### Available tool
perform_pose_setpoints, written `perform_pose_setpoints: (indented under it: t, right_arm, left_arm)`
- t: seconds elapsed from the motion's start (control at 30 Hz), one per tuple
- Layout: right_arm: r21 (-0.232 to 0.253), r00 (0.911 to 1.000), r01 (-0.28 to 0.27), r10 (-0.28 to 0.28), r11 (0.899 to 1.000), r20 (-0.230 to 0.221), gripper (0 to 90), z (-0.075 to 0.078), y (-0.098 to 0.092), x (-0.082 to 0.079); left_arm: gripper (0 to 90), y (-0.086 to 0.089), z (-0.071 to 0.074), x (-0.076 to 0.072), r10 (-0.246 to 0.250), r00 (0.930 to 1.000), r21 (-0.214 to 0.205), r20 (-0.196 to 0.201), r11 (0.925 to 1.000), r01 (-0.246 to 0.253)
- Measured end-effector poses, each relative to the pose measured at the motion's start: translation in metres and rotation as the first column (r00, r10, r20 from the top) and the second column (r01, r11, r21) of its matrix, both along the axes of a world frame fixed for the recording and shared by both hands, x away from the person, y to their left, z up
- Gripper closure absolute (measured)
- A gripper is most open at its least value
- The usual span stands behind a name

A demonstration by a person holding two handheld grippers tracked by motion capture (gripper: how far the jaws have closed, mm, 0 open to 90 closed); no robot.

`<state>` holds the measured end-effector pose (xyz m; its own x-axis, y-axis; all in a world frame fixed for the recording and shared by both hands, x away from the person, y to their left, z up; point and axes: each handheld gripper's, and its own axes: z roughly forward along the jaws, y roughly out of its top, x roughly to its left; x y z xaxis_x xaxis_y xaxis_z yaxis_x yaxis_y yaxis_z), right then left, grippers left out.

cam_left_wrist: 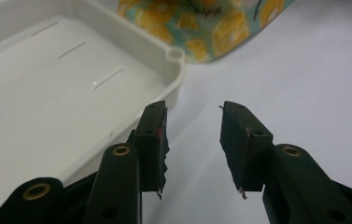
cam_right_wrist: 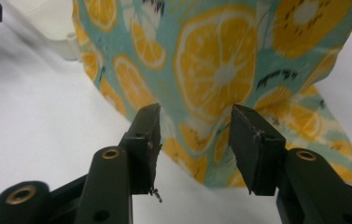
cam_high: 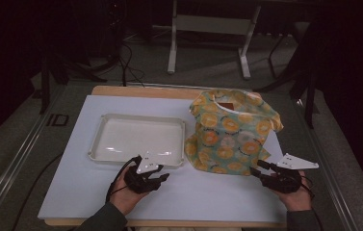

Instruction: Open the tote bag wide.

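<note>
Near orange-print bag (cam_right_wrist: 220, 70), both grippers' jaws apart, holding nothing.

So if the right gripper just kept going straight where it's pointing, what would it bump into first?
Most likely the orange-print cloth bag: the right gripper has open, empty jaws aimed at its lower edge, apparently with only bare table between.

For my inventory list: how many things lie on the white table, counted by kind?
Tray, white: 1
Cloth bag with orange-slice print: 1
Total: 2
</note>
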<state>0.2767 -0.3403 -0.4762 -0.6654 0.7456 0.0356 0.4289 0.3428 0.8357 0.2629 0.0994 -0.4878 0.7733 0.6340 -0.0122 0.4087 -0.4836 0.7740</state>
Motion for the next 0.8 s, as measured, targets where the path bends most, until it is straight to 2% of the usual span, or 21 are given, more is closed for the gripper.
perform_pose_setpoints:
  t: [0.17,0.3,0.53,0.63,0.8]
  right_arm:
    - [0.010,0.9998,0.014,-0.015,1.000,0.010,50.4,0.003,0.003,0.006]
    - [0.021,0.9994,0.026,-0.026,0.999,0.023,49.4,0.005,0.006,0.012]
    - [0.062,0.9998,0.005,-0.007,0.998,0.020,66.3,0.008,0.007,0.014]
    - [0.060,0.9996,-0.001,0.000,0.998,0.026,74.7,0.008,0.007,0.014]
    - [0.043,0.9992,-0.007,0.005,0.999,0.040,89.1,0.008,0.008,0.012]
  left_arm:
    - [55.5,-0.013,0.008,0.006,-0.011,0.9996,0.004,0.025,0.9999,0.011]
    - [54.6,-0.020,0.013,0.011,-0.018,0.9995,-0.008,0.025,0.9998,0.018]
    - [51.8,-0.041,0.019,0.023,-0.032,0.9989,-0.033,0.035,0.9989,0.033]
    - [51.6,-0.048,0.019,0.028,-0.036,0.9987,-0.032,0.035,0.9988,0.037]
    - [50.9,-0.055,0.022,0.037,-0.030,0.9992,-0.066,0.025,0.9973,0.032]
